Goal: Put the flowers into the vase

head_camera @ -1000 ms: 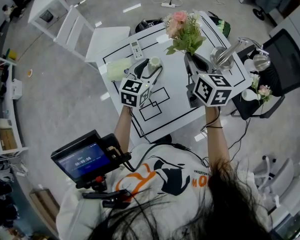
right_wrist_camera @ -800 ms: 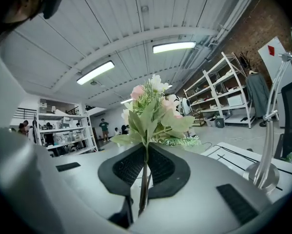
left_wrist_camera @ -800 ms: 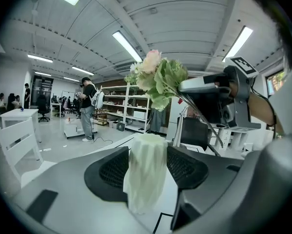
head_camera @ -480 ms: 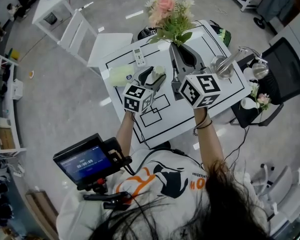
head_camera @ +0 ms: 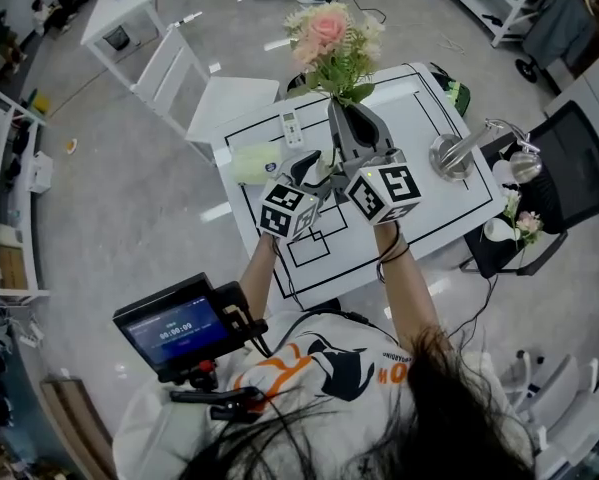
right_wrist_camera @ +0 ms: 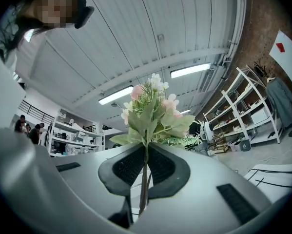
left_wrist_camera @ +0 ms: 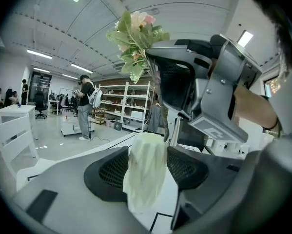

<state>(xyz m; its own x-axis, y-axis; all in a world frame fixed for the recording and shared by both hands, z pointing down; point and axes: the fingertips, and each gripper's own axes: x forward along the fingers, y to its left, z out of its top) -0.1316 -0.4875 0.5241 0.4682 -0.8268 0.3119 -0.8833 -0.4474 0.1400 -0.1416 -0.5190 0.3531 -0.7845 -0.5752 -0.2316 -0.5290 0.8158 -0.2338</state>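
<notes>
My left gripper [left_wrist_camera: 148,155] is shut on the pale ribbed vase [left_wrist_camera: 145,179], which stands upright between its pads on the white table [head_camera: 429,118]. In the head view the vase [head_camera: 323,171] sits between my two marker cubes. My right gripper [right_wrist_camera: 146,160] is shut on the thin green stems of a bunch of pink and white flowers [right_wrist_camera: 150,111], with the blooms pointing up. The flowers [head_camera: 329,38] are raised high over the table. In the left gripper view the flowers [left_wrist_camera: 136,38] rise at the top, and the stem ends hang close above the vase's right rim.
On the table lie a remote control [head_camera: 291,125] and a pale green object [head_camera: 254,163]; a shiny metal stand [head_camera: 459,153] is at the right. A black chair [head_camera: 569,158] with more flowers [head_camera: 524,223] stands to the right, a white chair [head_camera: 194,88] to the left.
My right gripper has carried the flowers left and upward, ending beside my left gripper and above the vase. The left gripper and vase have stayed put.
</notes>
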